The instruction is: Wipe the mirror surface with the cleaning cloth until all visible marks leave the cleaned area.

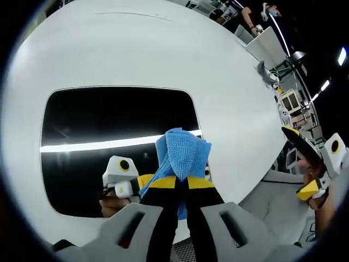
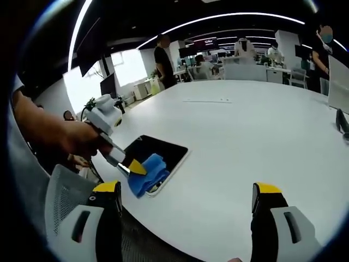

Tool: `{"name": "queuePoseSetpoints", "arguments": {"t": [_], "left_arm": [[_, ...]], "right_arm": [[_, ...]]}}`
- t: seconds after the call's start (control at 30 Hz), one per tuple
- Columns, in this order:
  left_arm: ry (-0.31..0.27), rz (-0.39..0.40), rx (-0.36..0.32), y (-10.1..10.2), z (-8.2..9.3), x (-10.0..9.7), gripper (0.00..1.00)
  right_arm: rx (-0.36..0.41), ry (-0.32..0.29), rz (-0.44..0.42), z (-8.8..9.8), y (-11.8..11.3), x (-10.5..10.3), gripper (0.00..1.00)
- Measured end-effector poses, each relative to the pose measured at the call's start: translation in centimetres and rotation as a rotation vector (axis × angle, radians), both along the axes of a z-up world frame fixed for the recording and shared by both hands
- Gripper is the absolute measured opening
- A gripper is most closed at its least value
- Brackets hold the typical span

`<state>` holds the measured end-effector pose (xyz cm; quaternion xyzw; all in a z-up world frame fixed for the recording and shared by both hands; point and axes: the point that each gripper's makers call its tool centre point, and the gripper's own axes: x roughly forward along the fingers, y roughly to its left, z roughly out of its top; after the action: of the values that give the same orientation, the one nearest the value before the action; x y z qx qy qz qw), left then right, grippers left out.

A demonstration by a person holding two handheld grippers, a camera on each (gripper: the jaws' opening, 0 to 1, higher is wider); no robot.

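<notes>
Evidently the left hand-held gripper [image 1: 182,183] clamped the blue cleaning cloth [image 1: 182,155] over the mirror [image 1: 109,125] near the worktop [image 2: 245,136] edge, ready for wiping; the right hand-held gripper [image 2: 185,199] hung wide, empty.

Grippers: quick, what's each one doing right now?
Left gripper: jaws shut on the blue cloth, over the mirror.
Right gripper: jaws open, holding nothing.
</notes>
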<state>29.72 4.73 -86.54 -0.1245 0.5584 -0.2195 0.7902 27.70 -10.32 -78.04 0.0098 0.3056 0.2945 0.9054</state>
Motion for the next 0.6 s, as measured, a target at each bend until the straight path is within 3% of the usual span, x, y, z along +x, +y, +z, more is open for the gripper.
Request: {"name": "queuePoseSetpoints", "arguments": {"t": [0.6], "left_arm": [[0.002, 0.004, -0.014, -1.4, 0.0, 0.2, 0.02]], "right_arm": [[0.001, 0.005, 0.006, -0.2, 0.4, 0.2, 0.99]]}}
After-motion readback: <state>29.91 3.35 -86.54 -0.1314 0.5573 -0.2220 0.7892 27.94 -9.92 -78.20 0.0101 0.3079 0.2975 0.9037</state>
